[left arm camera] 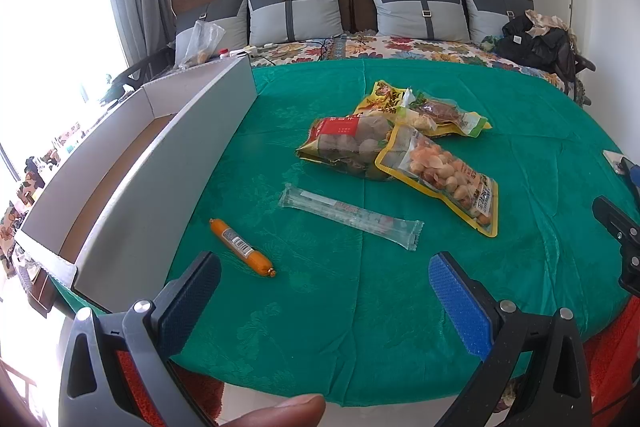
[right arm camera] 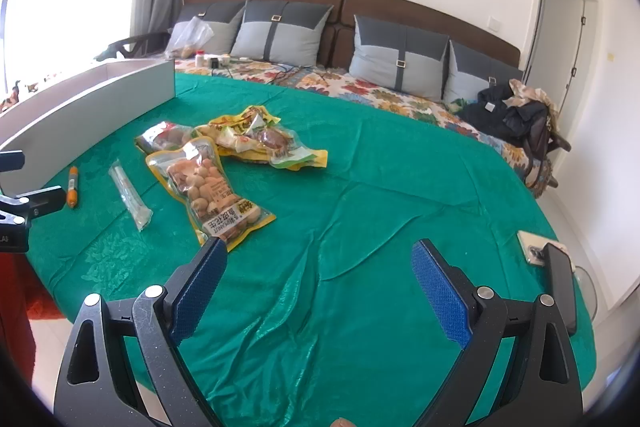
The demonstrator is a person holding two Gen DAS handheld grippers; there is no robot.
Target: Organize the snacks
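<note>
On the green tablecloth (left arm camera: 360, 307) lie an orange sausage stick (left arm camera: 242, 247), a clear long packet (left arm camera: 352, 217), a yellow-edged peanut bag (left arm camera: 444, 175), a red-labelled bag (left arm camera: 348, 143) and a yellow bag pile (left arm camera: 420, 107). A long white cardboard box (left arm camera: 132, 163) stands at the left. My left gripper (left arm camera: 324, 299) is open and empty, just short of the sausage. My right gripper (right arm camera: 318, 283) is open and empty, right of the peanut bag (right arm camera: 208, 187); the sausage (right arm camera: 73, 187), clear packet (right arm camera: 130, 195) and box (right arm camera: 88, 107) show at its left.
A bed with grey pillows (left arm camera: 296, 7) and a floral sheet (left arm camera: 400, 47) lies behind the table. Dark clothes (left arm camera: 536, 43) are heaped at the right. A phone (right arm camera: 536, 247) and a black object (right arm camera: 562, 291) sit at the table's right edge.
</note>
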